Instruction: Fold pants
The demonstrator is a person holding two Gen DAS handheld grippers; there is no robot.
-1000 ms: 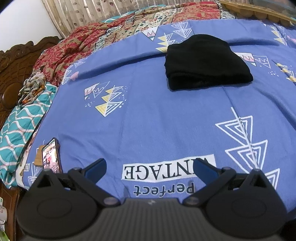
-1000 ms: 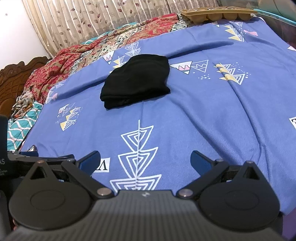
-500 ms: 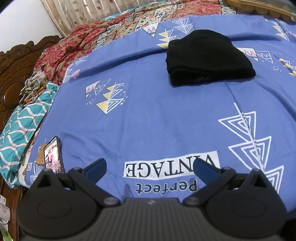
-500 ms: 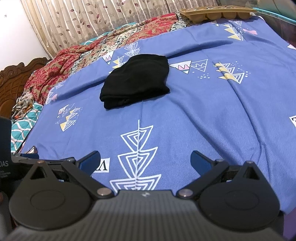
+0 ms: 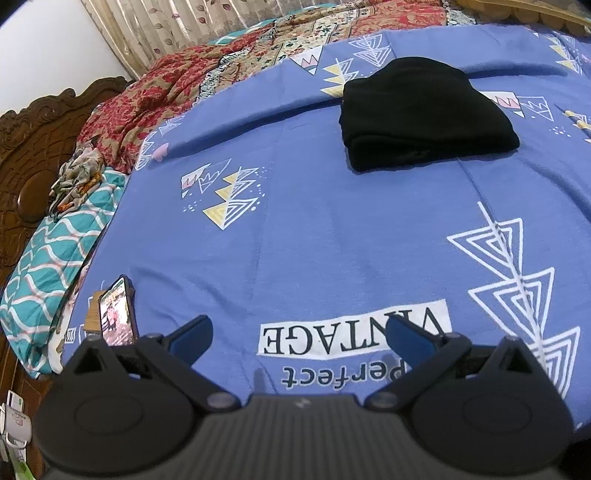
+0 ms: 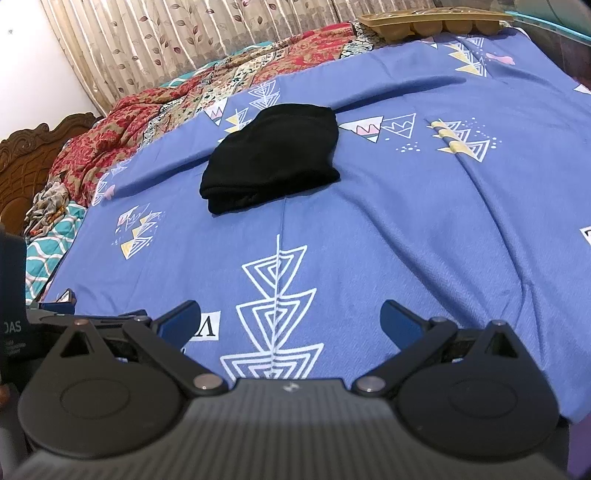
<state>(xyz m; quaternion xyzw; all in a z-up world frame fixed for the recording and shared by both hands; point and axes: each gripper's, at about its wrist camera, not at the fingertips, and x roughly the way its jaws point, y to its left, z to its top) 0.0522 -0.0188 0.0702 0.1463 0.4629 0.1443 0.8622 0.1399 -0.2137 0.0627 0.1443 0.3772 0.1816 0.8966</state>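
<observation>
Left wrist view is showing the left gripper (image 5: 297, 332) with its blue fingers (image 5: 190, 334) standing wide apart and gripping nothing, hovering over the blue bedsheet (image 5: 314, 229). Folded black pants (image 5: 424, 118) are lying well ahead of the fingers, a little toward the right finger, flat on the sheet. A lit phone (image 5: 116, 312) is resting just outside the left finger. A red patterned quilt (image 5: 155, 92) is bunching far ahead and left.

Right wrist view is showing the right gripper (image 6: 290, 321) likewise spread open and empty. The pants (image 6: 273, 158) are sitting well ahead of it, slightly toward the left finger. A tan tray (image 6: 424, 22) is lying far beyond the right finger.
</observation>
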